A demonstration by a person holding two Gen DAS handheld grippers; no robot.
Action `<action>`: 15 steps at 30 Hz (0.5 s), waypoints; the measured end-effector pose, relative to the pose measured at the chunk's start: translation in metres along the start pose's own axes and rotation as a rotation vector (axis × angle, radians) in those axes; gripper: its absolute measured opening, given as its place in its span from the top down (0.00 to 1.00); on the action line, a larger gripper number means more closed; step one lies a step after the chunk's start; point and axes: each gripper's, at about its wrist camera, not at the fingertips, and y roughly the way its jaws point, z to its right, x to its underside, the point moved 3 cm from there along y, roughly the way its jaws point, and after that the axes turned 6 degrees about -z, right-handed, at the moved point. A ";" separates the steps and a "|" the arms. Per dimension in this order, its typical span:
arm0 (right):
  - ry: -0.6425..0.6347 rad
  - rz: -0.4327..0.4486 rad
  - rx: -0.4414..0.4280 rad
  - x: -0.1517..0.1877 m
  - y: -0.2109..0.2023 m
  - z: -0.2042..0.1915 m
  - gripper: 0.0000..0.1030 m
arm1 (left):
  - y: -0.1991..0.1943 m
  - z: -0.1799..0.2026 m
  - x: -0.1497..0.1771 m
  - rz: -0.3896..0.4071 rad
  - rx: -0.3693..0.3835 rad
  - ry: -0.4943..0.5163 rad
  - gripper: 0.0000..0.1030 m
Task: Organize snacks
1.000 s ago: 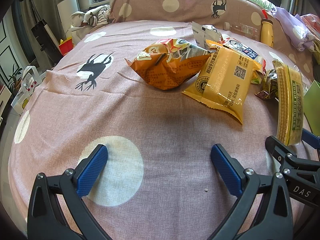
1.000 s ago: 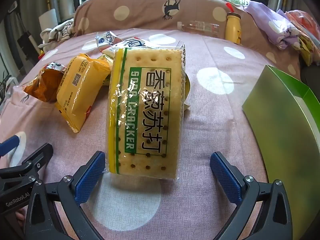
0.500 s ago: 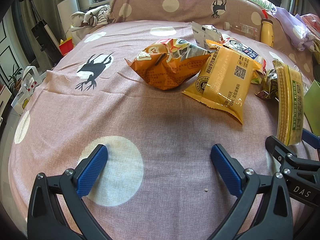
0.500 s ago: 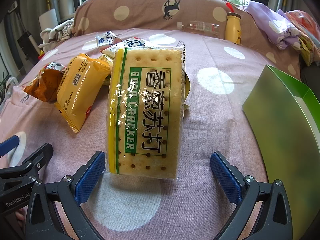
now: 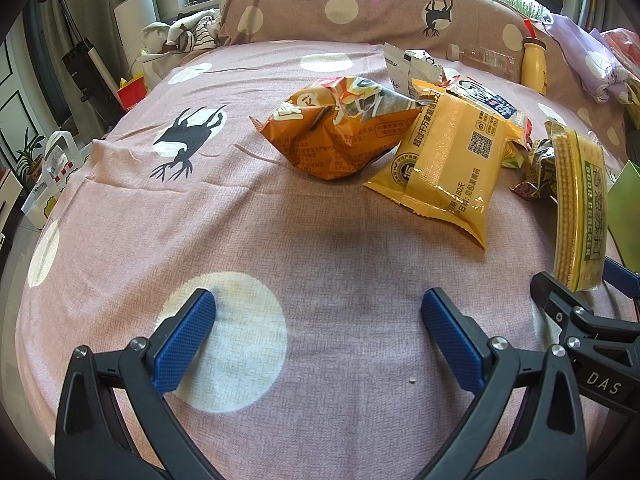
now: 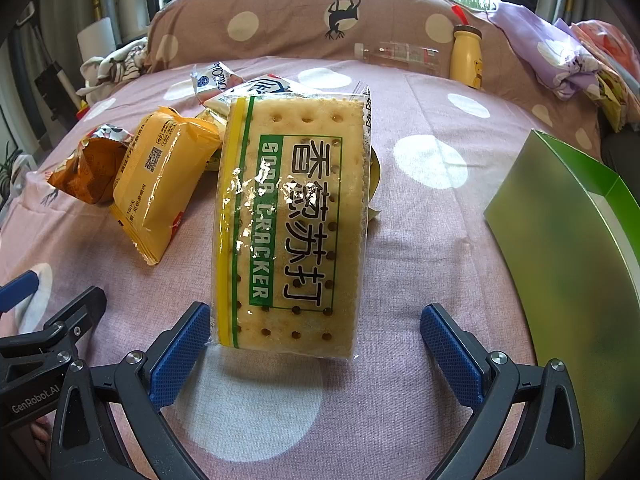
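While hovering low over the bed (image 5: 240,220), gapes wide: left gripper (image 5: 316,332), released, nothing between its pads but pink sheet and part of a pale dot. Holds nothing.

Likewise released on the right: right gripper (image 6: 316,344), jaws spread wide. Frames the near end of the crackers (image 6: 292,216), a clear pack with a green label and a yellow stripe. Puts the left pad just beside the pack's near corner, touching or not, cannot tell; leaves the right pad well apart from it. Grips nothing.

Crackers resting on the bed, far end raised onto other wrappers, long axis pointing away from the right gripper. Seen edge-on from the left wrist, at the far right of that view, just beyond the right gripper's finger.

To the left of the crackers, a yellow pack (image 5: 452,168), leaning on an orange bag (image 5: 332,132). Behind both, a few smaller white and blue wrappers, crumpled together.

To the right of the crackers, well apart, a green box (image 6: 560,248) with its open side up.

Farther back, by the pillow (image 6: 300,20), a clear bottle (image 6: 400,54) lying down and a yellow bottle (image 6: 466,58) standing upright.
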 end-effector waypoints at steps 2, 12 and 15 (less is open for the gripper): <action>0.000 0.000 0.000 0.000 0.000 0.000 0.00 | -0.001 0.000 0.000 0.000 0.000 0.000 0.00; -0.019 -0.010 0.016 -0.003 0.000 -0.004 0.00 | 0.006 -0.002 -0.005 -0.053 0.000 -0.010 0.00; -0.007 -0.021 0.006 -0.006 0.000 -0.003 0.00 | 0.005 -0.001 -0.007 -0.086 -0.006 -0.005 0.00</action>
